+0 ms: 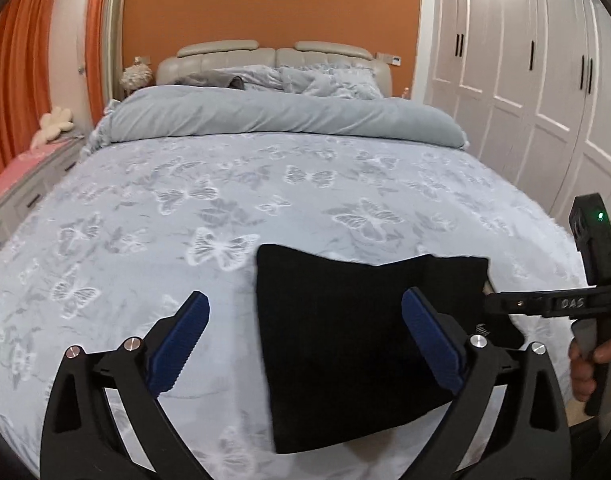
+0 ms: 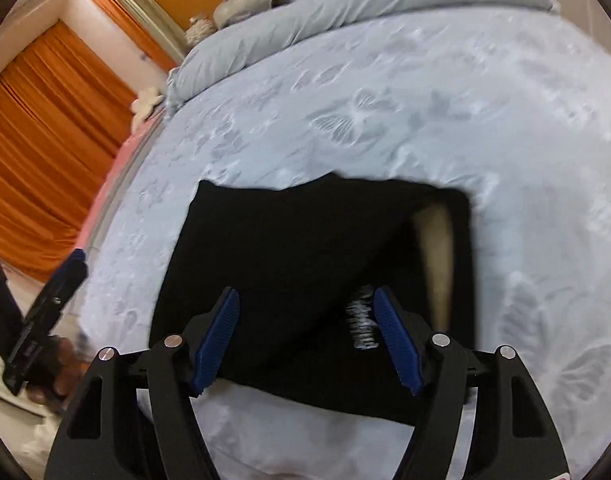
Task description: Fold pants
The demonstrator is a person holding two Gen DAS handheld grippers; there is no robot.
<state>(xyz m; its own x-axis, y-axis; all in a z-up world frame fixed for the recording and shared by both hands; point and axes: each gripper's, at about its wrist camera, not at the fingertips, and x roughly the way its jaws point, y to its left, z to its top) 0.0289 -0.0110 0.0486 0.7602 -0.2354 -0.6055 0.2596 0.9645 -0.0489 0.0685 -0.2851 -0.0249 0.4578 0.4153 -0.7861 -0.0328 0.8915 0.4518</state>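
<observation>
The black pants lie folded into a compact rectangle on the bed's front part; they also show in the right wrist view, with a white logo and a pale inner lining at their right side. My left gripper is open and empty, hovering over the pants' left edge. My right gripper is open and empty, just above the pants' near edge. The right gripper also shows at the right of the left wrist view.
The bed has a pale blue butterfly sheet. A rolled grey duvet and pillows lie at the headboard. White wardrobes stand on the right. Orange curtains and a pink bench are on the left.
</observation>
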